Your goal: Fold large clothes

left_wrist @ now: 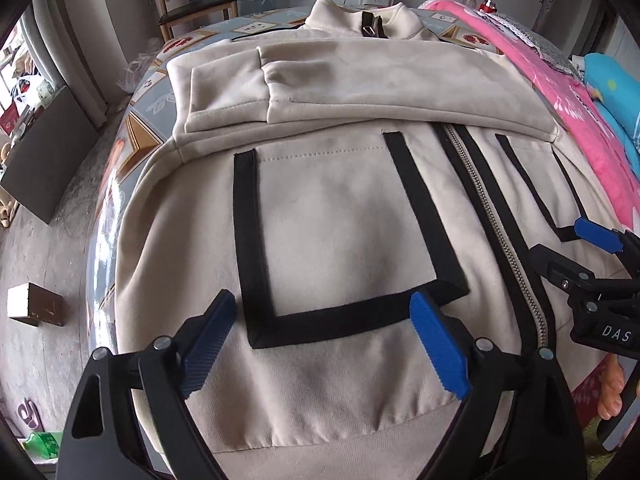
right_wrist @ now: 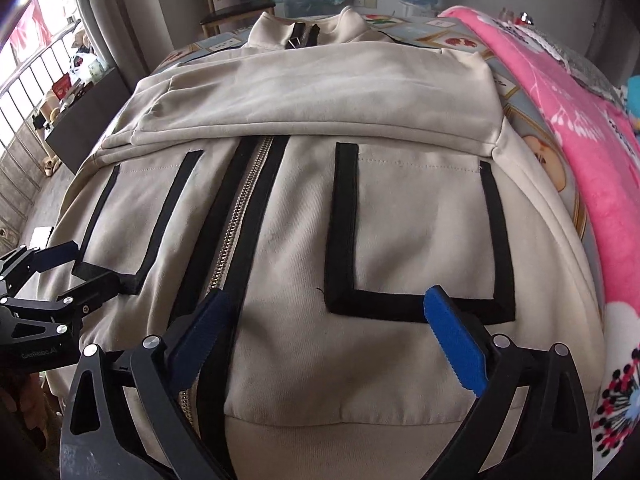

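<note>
Patterned bedding (left_wrist: 158, 80) carries the cream jacket (left_wrist: 340, 208), sleeves folded across its chest. Left gripper (left_wrist: 326, 334) and right gripper (right_wrist: 326, 334) hover wide open, empty, near the six-o'clock hem (right_wrist: 340, 432). Next, likely: pinch hem, fold toward twelve.

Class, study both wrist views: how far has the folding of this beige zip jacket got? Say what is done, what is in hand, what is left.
Done: both sleeves lie folded across the chest of the jacket, zip closed. In hand: nothing; the left gripper and right gripper hover open over the hem, one above each pocket. Left: probably gripping the hem and folding the body up toward the collar.
</note>
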Motion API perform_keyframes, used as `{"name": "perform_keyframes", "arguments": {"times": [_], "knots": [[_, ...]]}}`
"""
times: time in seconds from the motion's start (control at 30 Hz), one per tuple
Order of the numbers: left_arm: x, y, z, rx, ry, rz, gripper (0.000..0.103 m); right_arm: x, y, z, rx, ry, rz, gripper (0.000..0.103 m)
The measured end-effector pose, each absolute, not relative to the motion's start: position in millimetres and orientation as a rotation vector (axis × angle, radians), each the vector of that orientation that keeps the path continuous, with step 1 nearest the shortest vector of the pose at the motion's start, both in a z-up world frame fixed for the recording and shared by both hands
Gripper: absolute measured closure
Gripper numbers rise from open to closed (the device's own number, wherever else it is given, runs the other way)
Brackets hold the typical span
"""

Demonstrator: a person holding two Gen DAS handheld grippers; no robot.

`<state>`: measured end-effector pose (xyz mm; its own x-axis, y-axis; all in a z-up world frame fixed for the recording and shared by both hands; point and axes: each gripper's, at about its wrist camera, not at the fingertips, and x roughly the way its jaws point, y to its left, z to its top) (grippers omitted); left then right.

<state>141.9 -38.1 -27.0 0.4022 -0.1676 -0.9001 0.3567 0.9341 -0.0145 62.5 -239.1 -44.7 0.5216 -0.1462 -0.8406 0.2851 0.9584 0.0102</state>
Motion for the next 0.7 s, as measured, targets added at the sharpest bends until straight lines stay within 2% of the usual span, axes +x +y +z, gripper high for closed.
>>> {"name": "perform_keyframes", "arguments": {"times": [0.23, 0.7], "knots": [[141, -37, -31, 0.192, 1.124, -0.303, 0.005, 58, -236, -52, 0.118, 0.951, -0.244, 0.007], [136, -36, -31, 0.180, 1.101, -0.275, 0.004, 51, -236, -53, 0.106, 0.904, -0.232, 0.007]]}}
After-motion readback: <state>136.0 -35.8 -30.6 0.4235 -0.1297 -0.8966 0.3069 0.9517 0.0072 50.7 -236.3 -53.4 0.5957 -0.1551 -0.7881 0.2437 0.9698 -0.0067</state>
